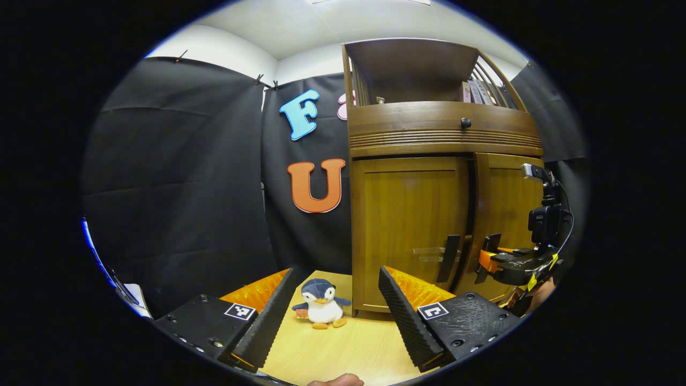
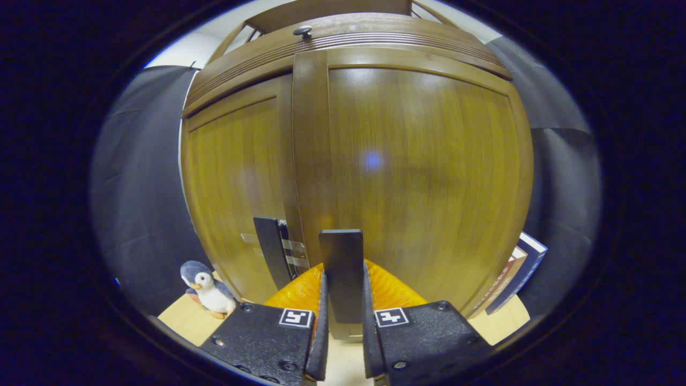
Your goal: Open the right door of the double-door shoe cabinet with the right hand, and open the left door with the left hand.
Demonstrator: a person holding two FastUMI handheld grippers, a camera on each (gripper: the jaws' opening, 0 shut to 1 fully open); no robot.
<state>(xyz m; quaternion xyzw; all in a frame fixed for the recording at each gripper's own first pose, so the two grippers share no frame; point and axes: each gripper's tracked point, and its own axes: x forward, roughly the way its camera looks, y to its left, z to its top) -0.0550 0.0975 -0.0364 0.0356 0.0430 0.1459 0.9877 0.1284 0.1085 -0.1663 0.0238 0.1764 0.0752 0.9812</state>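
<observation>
The brown shoe cabinet point(image 1: 445, 145) stands on a light wooden table. Its left door point(image 1: 407, 214) is closed, with a dark upright handle point(image 1: 447, 258). My left gripper point(image 1: 337, 300) hangs open in front of it, short of the cabinet, with nothing between its fingers. The right door point(image 2: 423, 161) has its own dark handle point(image 2: 341, 246), and my right gripper point(image 2: 343, 276) is shut on that handle. From the left gripper view the right gripper point(image 1: 485, 260) sits at the right door point(image 1: 506, 209). A dark gap shows between the doors; the right one looks slightly ajar.
A small penguin plush point(image 1: 321, 310) stands on the table point(image 1: 343, 348) just left of the cabinet's front corner, also seen as the penguin point(image 2: 206, 289). Books point(image 2: 517, 279) lean beside the cabinet's right side. A drawer with a knob point(image 1: 465, 123) and an open shelf sit above the doors.
</observation>
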